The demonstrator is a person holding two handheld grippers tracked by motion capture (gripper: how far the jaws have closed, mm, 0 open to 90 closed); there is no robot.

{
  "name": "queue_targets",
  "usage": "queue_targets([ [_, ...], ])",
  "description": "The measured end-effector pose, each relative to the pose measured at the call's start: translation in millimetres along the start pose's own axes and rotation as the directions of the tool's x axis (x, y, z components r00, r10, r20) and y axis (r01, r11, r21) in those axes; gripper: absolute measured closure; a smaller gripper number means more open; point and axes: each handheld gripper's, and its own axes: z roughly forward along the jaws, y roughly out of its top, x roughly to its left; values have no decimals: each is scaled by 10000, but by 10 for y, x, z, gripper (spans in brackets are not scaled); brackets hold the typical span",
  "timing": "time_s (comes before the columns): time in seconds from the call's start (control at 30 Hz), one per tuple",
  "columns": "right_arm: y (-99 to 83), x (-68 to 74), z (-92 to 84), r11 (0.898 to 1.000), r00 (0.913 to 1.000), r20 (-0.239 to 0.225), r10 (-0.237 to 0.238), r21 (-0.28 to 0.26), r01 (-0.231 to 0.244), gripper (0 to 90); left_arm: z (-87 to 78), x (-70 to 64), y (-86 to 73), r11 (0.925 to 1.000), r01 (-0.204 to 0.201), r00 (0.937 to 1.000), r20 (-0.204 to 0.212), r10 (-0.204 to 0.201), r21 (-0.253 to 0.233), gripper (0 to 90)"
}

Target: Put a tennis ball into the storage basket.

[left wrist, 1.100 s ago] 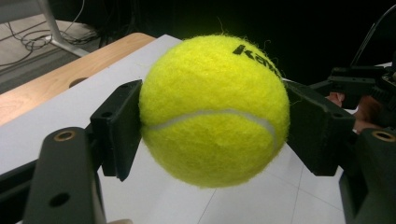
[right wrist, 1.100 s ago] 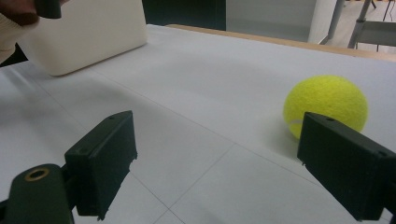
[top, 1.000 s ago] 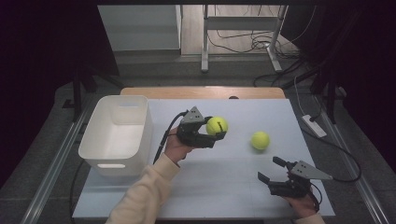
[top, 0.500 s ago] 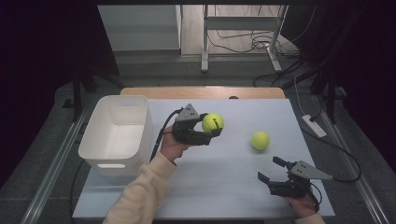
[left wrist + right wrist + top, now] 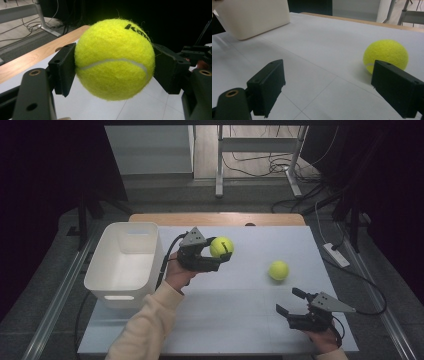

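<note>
Just now the left gripper's [image 5: 220, 257] fingers [image 5: 63, 68] clamp the tennis ball [image 5: 114, 58] squarely between them above the table [image 5: 240, 310].

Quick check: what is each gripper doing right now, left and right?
Left gripper: shut on a tennis ball, held above the table.
Right gripper: open, holding nothing, low over the table.

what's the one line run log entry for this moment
left gripper: shut on held ball, above table | right gripper: open, nothing in it | second ball: on table | bin: left
</note>
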Motion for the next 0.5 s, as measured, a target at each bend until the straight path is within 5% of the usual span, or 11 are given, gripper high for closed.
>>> queue_targets([
  [0.5, 1, -1, 0, 10000, 10000, -1, 8, -14, -8, 118, -129, 53, 42, 9999, 15, 9995, -320, -20, -132, 274],
])
